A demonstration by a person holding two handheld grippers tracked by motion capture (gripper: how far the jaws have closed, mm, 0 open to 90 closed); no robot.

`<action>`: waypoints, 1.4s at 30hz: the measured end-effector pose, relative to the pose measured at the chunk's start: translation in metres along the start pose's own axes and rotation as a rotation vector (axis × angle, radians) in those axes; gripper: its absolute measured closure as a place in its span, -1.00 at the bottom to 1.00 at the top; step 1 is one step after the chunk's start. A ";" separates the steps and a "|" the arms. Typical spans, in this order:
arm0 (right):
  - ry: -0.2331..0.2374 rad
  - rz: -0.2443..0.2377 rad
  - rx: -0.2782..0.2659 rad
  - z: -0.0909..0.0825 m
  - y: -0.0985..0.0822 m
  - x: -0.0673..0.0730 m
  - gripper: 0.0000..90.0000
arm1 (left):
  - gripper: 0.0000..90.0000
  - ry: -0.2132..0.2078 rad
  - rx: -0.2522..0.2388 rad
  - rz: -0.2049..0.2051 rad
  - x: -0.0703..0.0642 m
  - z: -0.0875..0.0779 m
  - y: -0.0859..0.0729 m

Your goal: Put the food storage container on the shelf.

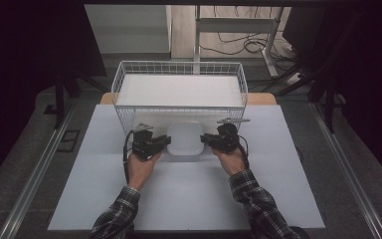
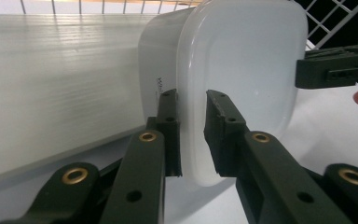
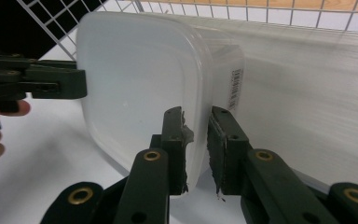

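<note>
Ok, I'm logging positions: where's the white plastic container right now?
In the high view the white container sits mid-table, just in front of the wire basket, between the left gripper and the right gripper, whose jaws straddle its rim.

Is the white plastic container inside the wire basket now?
No, the container sits on the table in front of the wire basket, gripped at both sides.

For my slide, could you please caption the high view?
Both grippers, left and right, clamp opposite edges of a white tub before a wire basket.
</note>
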State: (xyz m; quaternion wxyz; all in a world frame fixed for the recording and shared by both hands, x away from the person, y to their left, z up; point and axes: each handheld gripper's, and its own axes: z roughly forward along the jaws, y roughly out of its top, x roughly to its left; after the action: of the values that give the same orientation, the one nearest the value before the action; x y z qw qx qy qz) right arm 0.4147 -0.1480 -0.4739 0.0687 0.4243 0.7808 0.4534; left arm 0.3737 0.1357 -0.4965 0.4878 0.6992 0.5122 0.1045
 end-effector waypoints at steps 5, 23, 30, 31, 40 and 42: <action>-0.003 -0.006 -0.019 0.003 0.003 -0.001 0.62 | 0.64 -0.007 -0.012 0.018 0.004 0.003 0.003; -0.130 -0.069 -0.080 0.018 0.017 0.002 0.59 | 0.28 0.122 -0.037 0.081 0.005 0.013 0.024; -0.056 -0.138 -0.083 -0.001 0.013 0.009 0.96 | -0.14 0.085 -0.064 0.080 0.006 -0.014 0.012; -0.045 -0.147 -0.078 -0.004 0.011 0.011 0.97 | -0.21 0.076 -0.064 0.091 0.005 -0.017 0.008; 0.046 -0.202 -0.036 -0.008 -0.009 0.031 0.98 | -0.70 0.028 -0.040 0.171 -0.015 -0.058 -0.031; 0.057 -0.213 -0.025 -0.004 -0.012 0.035 0.98 | -0.75 0.019 -0.038 0.176 -0.016 -0.066 -0.041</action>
State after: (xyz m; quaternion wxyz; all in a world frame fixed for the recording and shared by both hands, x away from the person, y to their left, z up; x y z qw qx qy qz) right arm 0.3834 -0.1284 -0.4713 0.0996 0.3250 0.8175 0.4649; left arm 0.2990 0.1606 -0.4897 0.4852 0.7310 0.4512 0.1633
